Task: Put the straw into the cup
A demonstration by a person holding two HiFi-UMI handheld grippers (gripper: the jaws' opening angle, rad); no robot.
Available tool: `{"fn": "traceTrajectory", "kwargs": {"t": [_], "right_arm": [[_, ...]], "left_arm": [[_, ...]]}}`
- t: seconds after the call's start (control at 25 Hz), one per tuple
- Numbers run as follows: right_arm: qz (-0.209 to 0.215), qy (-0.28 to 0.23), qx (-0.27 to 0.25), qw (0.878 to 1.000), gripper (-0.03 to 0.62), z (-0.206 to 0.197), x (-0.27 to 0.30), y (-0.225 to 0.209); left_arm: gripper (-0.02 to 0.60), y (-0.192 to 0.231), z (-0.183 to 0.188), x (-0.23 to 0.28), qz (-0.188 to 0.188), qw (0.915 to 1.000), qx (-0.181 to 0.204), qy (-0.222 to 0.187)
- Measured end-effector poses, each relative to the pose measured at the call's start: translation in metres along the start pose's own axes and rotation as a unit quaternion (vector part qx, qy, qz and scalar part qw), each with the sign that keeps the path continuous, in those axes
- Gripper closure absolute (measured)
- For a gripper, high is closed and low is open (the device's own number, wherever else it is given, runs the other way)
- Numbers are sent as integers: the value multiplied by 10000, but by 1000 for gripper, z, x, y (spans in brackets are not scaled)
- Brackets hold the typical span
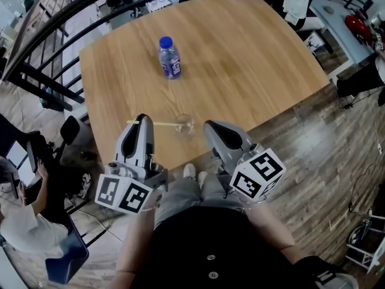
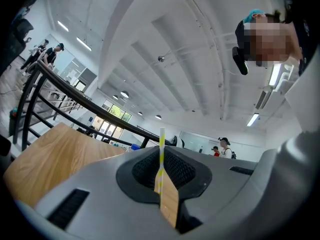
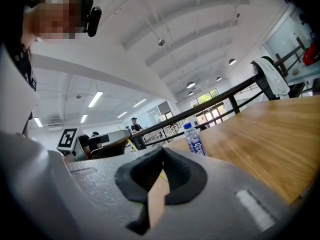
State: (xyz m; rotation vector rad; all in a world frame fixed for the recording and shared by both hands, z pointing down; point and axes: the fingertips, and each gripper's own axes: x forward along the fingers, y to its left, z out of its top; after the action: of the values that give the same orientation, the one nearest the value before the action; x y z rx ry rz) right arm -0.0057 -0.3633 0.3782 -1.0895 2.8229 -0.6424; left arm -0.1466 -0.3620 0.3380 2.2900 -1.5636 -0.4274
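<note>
While left gripper [image 1: 142, 121] clamps one straw [image 1: 163, 124]: one cup [image 1: 184, 125], one bottle [image 1: 169, 58].

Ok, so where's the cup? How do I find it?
Start at the big wooden table and go to its near edge, between the left hand-held gripper and the right hand-held gripper. The cup stands there: short and see-through, unlike the taller bottle with a blue cap farther back.

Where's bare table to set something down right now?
Free: the whole right half of the table, from the bottle to the right edge, and the strip left of the bottle. Crowded: the near edge, where the left tool holds the straw next to the cup, right tool close by.
</note>
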Motion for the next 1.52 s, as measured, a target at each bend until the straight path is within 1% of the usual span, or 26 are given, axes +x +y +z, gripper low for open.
{"fn": "traceTrajectory", "kwargs": {"t": [0.12,0.32,0.64,0.8,1.04,1.28,1.52], "right_arm": [[-17,44,39,10000,595,-2,1,-2],[-52,184,123,9997,595,-11,3,-6],[-76,403,252,9988,595,-29,8,-11],[-144,485,287,9983,595,-34,8,-20],[-177,604,369,9973,595,-45,8,-25],[-201,675,391,9968,595,-49,9,-27],[-189,703,374,9966,595,-52,12,-25]], "left_arm": [[543,3,-13,5,-37,9999,-23,166],[543,8,-34,15,-104,9990,73,438],[543,14,-70,22,-154,9956,-59,923],[543,11,-83,26,-137,9939,52,1097],[543,13,-106,26,-130,9895,114,1434],[542,10,-120,29,-162,9862,84,1644],[539,9,-127,29,-134,9844,113,1749]]}}
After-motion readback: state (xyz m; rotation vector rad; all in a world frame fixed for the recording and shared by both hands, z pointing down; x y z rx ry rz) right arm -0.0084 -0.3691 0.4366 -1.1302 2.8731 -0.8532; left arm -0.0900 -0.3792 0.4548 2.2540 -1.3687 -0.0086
